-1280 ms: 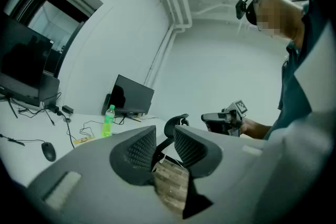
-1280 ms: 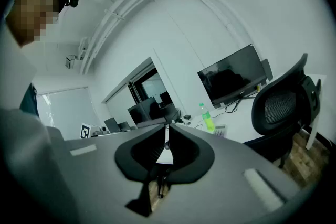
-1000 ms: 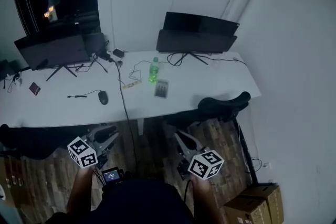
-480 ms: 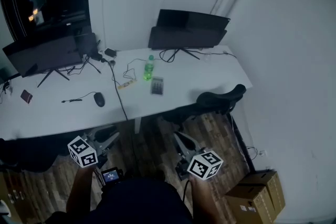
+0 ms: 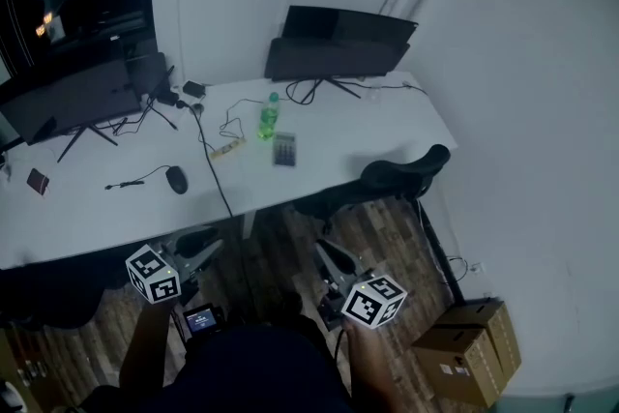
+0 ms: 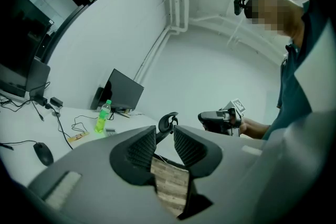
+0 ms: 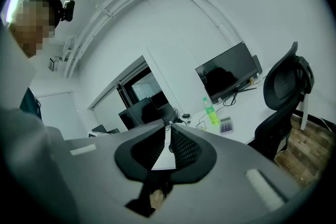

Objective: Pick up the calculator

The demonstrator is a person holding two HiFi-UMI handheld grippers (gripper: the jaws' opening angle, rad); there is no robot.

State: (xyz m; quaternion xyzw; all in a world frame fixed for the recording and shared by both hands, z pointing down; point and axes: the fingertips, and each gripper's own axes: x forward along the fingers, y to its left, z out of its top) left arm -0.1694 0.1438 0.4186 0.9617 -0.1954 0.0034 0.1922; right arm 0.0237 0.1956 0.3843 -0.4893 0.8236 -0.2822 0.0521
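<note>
White desk (image 5: 382, 132) carries the calculator (image 5: 283, 150), which lies flat just beside the green bottle (image 5: 267, 117), on the side nearer the person, and in front of the right monitor (image 5: 338, 44). Neither tool touches it. Against the frame one second earlier, the desk and everything on it sit slightly higher and further left in the head view. The calculator keeps its place next to the bottle, and more of the cardboard box (image 5: 469, 353) on the wooden floor (image 5: 280, 237) is in view. Both tools remain low in the head view, over the floor and well apart from the desk. The left tool (image 6: 164, 134) has its jaws narrowly apart with nothing between them; only floor and the distant chair (image 5: 401, 177) show through the gap. The right tool (image 7: 168, 127) has its jaws closed together and is empty. The calculator is small and dim in every view, so its keys and display cannot be read. The left monitor (image 5: 68, 97) is cut off at the left edge of the head view. The near left part of the desk edge is lost in shadow. A small dark item (image 5: 37, 181) near that edge cannot be identified. The person's torso covers the lower middle of the head view and hides both hands there.
</note>
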